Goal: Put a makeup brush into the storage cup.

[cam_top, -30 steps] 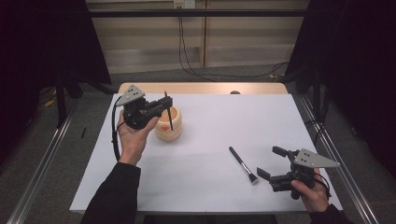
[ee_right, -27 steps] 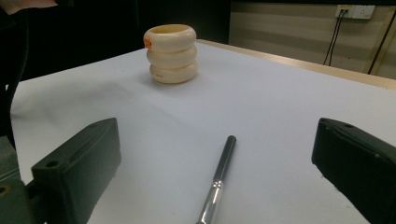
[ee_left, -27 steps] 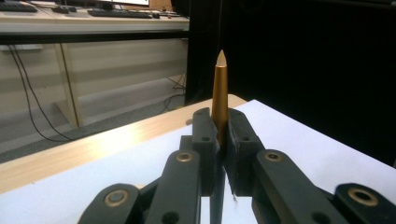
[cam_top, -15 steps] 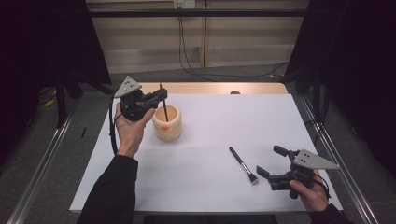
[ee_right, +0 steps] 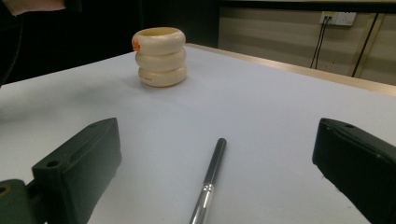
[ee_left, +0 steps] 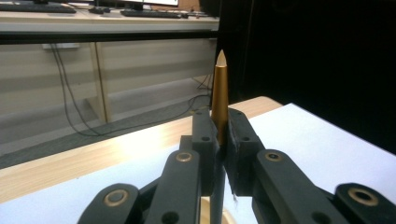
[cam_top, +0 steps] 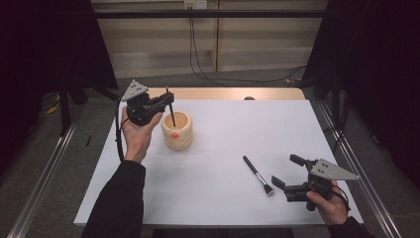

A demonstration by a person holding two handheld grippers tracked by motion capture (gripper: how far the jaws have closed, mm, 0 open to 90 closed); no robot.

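Nearest me, at about 4 o'clock on the white table (cam_top: 218, 198), my right gripper (cam_top: 289, 173) sits with its jaws spread wide and nothing between them, the black makeup brush (cam_top: 258, 175) lying just ahead of it toward 9 o'clock. Farther out, near 11 o'clock, my left gripper (cam_top: 166, 103) is clamped tight on a gold-tipped pencil-like stick (ee_left: 219, 95), held upright with its lower end dipping into the cream ribbed holder (cam_top: 177, 131).
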